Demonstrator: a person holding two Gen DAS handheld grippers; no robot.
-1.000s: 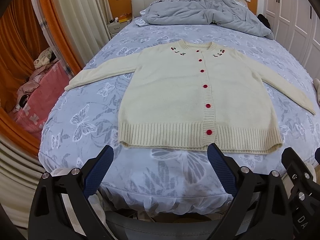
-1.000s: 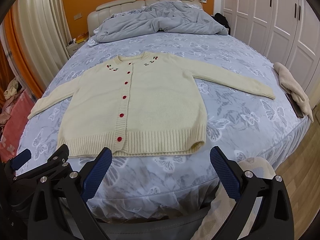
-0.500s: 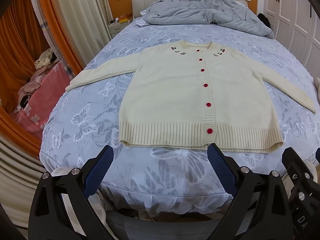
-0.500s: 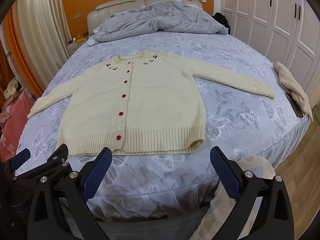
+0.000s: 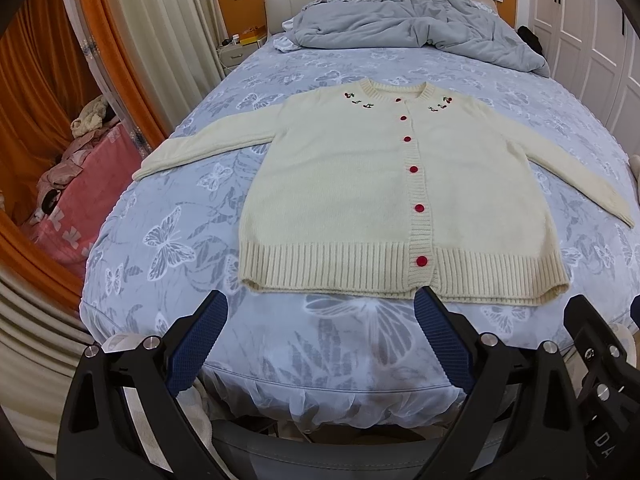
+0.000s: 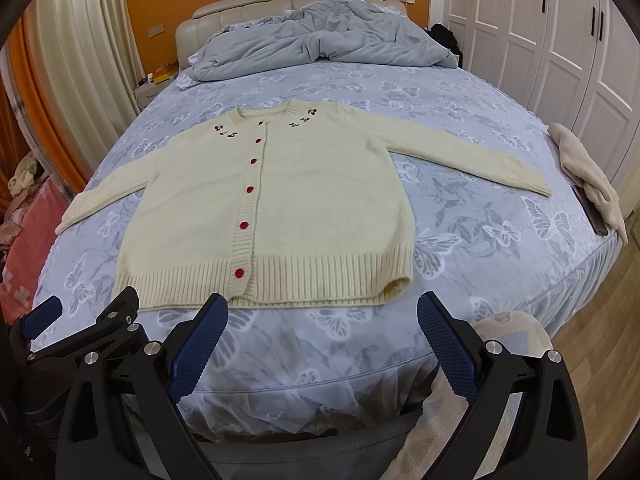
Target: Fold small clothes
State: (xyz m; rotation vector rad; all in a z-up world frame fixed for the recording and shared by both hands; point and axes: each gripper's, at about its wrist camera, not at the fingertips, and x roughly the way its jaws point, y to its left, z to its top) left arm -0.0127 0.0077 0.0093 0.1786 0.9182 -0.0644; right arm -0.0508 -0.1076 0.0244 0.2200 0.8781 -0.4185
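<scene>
A cream knit cardigan (image 5: pixel 360 192) with red buttons and cherry embroidery lies flat, front up, on the bed, both sleeves spread out; it also shows in the right wrist view (image 6: pixel 304 208). My left gripper (image 5: pixel 320 308) is open and empty, hovering over the bed's near edge just short of the ribbed hem. My right gripper (image 6: pixel 320 312) is open and empty, also just short of the hem. The left gripper's body shows at the lower left of the right wrist view.
The bed (image 5: pixel 172 240) has a blue butterfly sheet. A grey duvet (image 5: pixel 420 20) is bunched at the headboard. A beige cloth (image 6: pixel 588 176) and a dark flat object lie at the bed's right edge. White wardrobes (image 6: pixel 560 40) stand right, curtains and pink bedding (image 5: pixel 80 192) left.
Both grippers have edged slightly forward toward the cardigan's hem. The cardigan has not moved.
</scene>
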